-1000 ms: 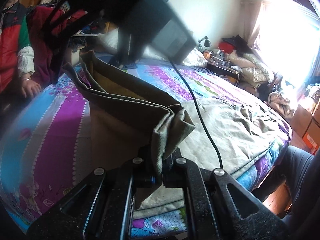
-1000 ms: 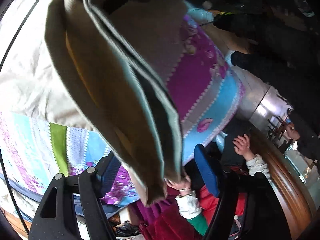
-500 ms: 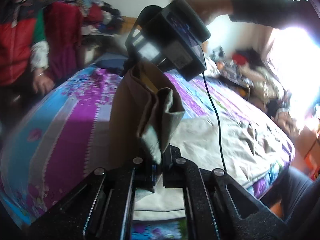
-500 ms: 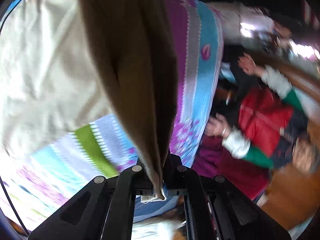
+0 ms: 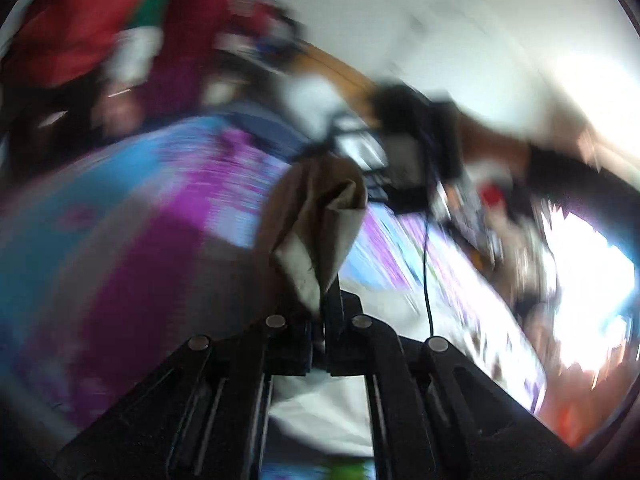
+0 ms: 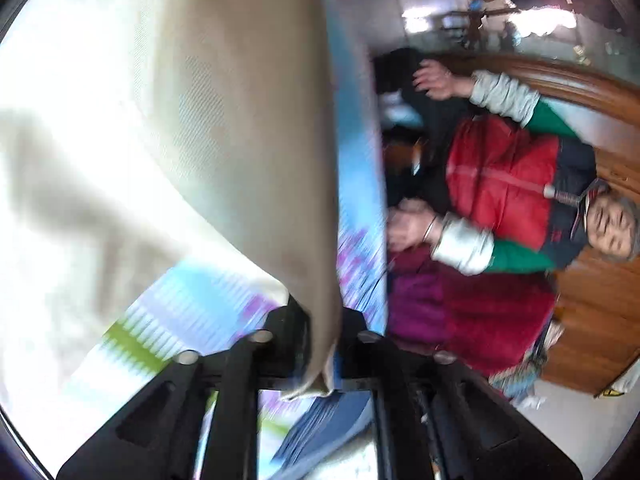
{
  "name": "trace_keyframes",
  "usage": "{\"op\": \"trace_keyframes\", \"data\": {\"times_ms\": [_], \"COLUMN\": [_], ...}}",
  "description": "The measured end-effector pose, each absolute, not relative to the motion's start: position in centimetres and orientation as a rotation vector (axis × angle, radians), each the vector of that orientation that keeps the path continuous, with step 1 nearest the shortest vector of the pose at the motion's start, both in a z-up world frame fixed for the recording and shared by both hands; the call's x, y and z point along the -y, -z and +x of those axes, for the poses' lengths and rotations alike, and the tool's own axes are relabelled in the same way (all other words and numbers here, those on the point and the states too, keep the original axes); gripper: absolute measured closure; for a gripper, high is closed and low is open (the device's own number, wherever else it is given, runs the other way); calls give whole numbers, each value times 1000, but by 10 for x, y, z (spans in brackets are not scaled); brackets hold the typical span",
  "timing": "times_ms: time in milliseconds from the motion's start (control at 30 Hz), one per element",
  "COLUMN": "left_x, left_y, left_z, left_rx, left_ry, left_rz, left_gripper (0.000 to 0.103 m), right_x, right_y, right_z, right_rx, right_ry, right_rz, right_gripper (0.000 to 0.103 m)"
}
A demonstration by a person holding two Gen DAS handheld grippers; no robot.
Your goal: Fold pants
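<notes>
Khaki-beige pants [image 5: 316, 220] hang lifted over the bed, bunched into a narrow fold. My left gripper [image 5: 322, 312] is shut on one end of the fabric. In the left wrist view the other gripper's black body [image 5: 404, 152] shows beyond the fold, held by a hand in a dark sleeve [image 5: 560, 176]. In the right wrist view the pants [image 6: 224, 128] fill the upper left as a broad sheet that narrows down into my right gripper [image 6: 324, 344], which is shut on the cloth edge. Both views are motion-blurred.
A bed with a purple, blue and green patterned cover [image 5: 120, 240] lies below. A person in a red vest with green and white sleeves [image 6: 504, 184] stands at the bedside, hands by the mattress edge. A wooden headboard [image 6: 600, 288] is behind. A black cable [image 5: 426, 272] hangs down.
Both grippers swung fast, blurring the views. The pants stay pinched in both; the right gripper's body now sits further off and lower in the left wrist view, the cloth stretched broader.
</notes>
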State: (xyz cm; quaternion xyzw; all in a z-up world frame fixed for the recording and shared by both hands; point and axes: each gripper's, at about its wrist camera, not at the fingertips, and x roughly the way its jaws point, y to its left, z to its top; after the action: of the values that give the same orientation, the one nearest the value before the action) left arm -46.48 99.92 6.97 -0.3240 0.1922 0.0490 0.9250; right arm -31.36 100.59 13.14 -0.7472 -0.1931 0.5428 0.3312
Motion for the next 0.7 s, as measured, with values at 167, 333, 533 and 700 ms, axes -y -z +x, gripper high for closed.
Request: {"op": "trace_keyframes", "data": {"times_ms": [167, 333, 533, 700], "left_x": [-1106, -1113, -1062, -1062], "left_y": [25, 42, 29, 43], "left_z": [-514, -561, -559, -545], "left_rx": [-391, -309, -268, -276], "left_ry": [-285, -281, -75, -97], "left_rz": [-992, -1093, -1197, -1243], "left_gripper": [79, 74, 70, 70], "right_x": [-1088, -1063, -962, -920], "right_y": [-96, -164, -209, -154], "right_z": [-313, -311, -249, -217], "right_rx": [446, 98, -688, -1063], "right_ry": [-1290, -1303, -1440, -1406], "right_rz": [-1886, -1363, -198, 334], "right_gripper": [3, 3, 3, 7]}}
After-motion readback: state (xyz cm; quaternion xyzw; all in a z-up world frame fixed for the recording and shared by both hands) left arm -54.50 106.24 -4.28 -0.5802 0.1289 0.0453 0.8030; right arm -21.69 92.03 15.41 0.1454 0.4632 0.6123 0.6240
